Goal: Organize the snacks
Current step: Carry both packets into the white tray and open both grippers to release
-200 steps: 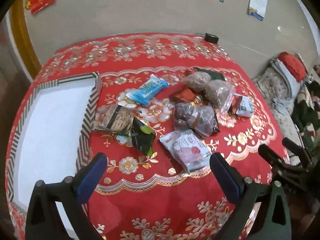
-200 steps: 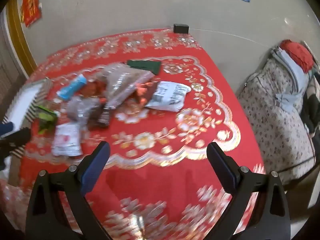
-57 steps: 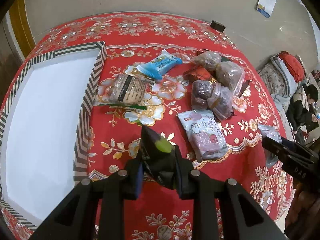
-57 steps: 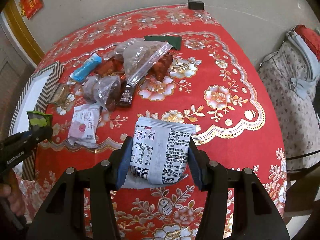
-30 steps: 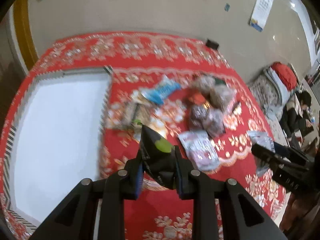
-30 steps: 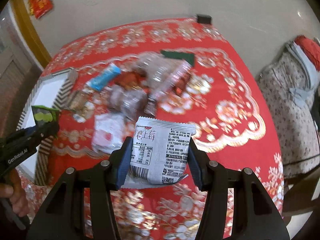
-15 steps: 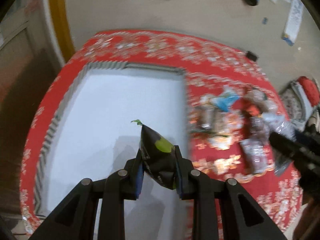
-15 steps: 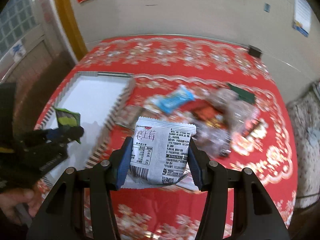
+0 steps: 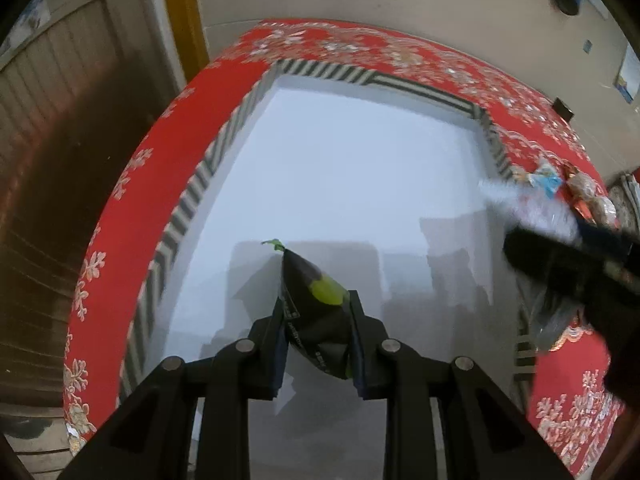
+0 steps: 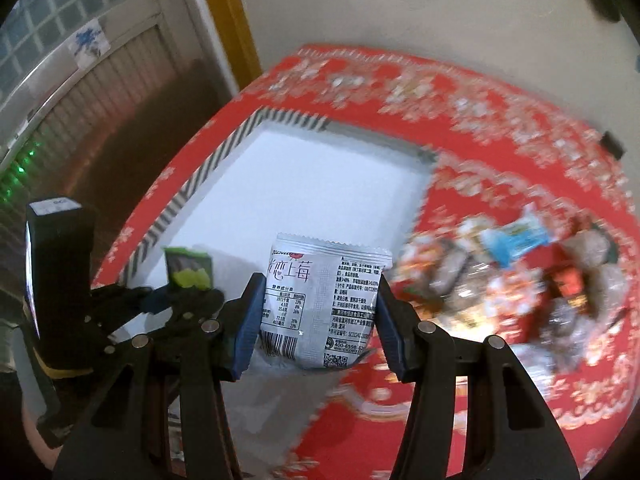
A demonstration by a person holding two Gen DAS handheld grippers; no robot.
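Observation:
My left gripper (image 9: 316, 322) is shut on a black snack packet with a green spot (image 9: 316, 304) and holds it above the white floor of the striped-rim box (image 9: 224, 148). My right gripper (image 10: 320, 312) is shut on a white snack packet with printed text (image 10: 320, 300), above the box's near right side. The left gripper with its packet (image 10: 188, 274) shows at the left of the right wrist view. The right gripper's body (image 9: 576, 268) shows at the right of the left wrist view. The box (image 10: 224, 156) holds nothing I can see.
A blurred pile of loose snacks (image 10: 540, 284), including a blue packet (image 10: 514, 242), lies on the red floral tablecloth (image 10: 460, 92) right of the box. A wooden door and yellow frame (image 9: 180, 16) stand beyond the table's left edge.
Both grippers have swung left with their packets, from above the snack pile to above the white box. Neither grip has changed.

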